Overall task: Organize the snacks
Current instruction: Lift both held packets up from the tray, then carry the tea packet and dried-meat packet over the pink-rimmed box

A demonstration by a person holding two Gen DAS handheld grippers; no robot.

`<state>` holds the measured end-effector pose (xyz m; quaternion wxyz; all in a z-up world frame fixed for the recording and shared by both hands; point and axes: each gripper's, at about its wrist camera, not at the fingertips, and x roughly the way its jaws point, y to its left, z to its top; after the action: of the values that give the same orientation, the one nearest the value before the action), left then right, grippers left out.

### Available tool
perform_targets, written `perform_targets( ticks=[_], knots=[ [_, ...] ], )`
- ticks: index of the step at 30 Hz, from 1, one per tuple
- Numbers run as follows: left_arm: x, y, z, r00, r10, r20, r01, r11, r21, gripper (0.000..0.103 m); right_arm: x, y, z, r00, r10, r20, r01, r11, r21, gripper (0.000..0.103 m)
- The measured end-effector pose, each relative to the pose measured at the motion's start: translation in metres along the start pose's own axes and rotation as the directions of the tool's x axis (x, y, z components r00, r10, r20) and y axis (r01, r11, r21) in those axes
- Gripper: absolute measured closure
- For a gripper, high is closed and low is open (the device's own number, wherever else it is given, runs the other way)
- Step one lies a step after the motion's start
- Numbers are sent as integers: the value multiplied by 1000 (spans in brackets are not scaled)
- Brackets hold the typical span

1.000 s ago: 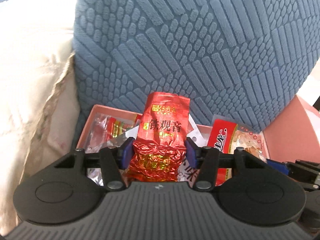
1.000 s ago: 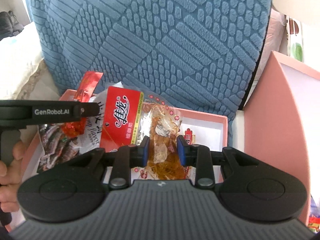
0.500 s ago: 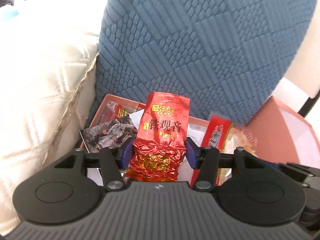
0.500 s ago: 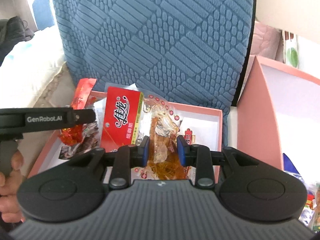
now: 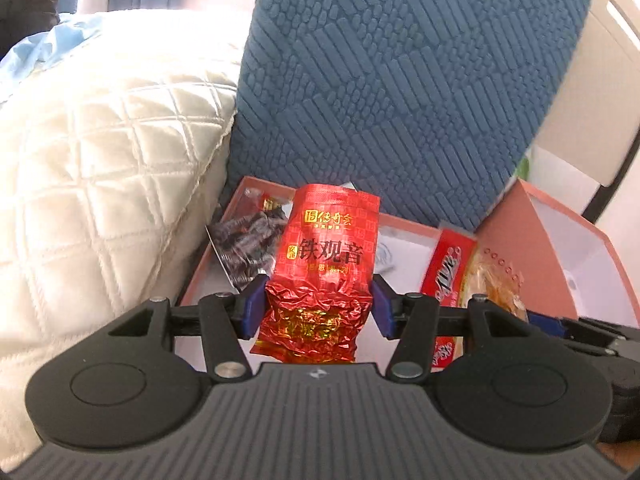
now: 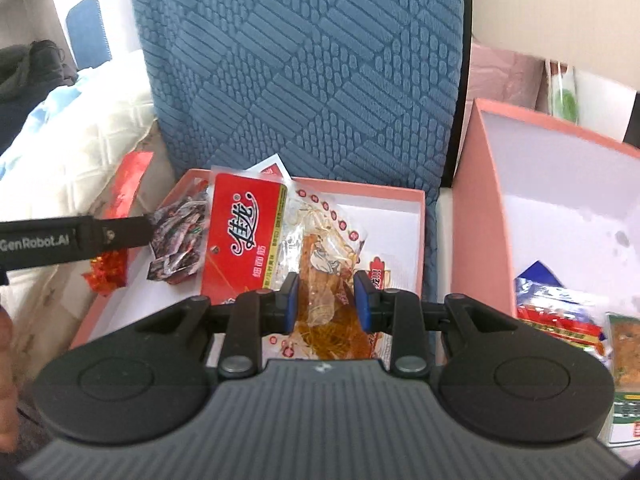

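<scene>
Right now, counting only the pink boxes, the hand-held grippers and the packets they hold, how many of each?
Pink boxes: 2, left box, right box
Hand-held grippers: 2, left, right
Held packets: 2, red tea packet, clear packet of orange strips
Total: 6

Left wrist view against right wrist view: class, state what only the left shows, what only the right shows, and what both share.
Only the left wrist view shows the printed front of the red foil tea packet clamped in the left gripper. Only the right wrist view shows loose snack packs in the second pink box, and the right gripper clamping the clear snack packet. Both show the blue cushion, the pink box and the red card packet.
</scene>
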<state>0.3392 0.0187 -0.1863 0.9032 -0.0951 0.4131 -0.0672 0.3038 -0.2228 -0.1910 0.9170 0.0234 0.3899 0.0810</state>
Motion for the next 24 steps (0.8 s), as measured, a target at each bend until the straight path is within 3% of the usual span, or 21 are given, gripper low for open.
perform_targets(
  ticks=[10,24],
  knots=[
    [-41,-22,-3,1000,-17,17,17,1000,-1,44,-39,4,2,1000,13,13,-12,1000,-22,71],
    [-108,-63,27,995,-36,91,36,999,-3,44,-118,-17,40,989,26,146,-24,1000,-12,71]
  ],
)
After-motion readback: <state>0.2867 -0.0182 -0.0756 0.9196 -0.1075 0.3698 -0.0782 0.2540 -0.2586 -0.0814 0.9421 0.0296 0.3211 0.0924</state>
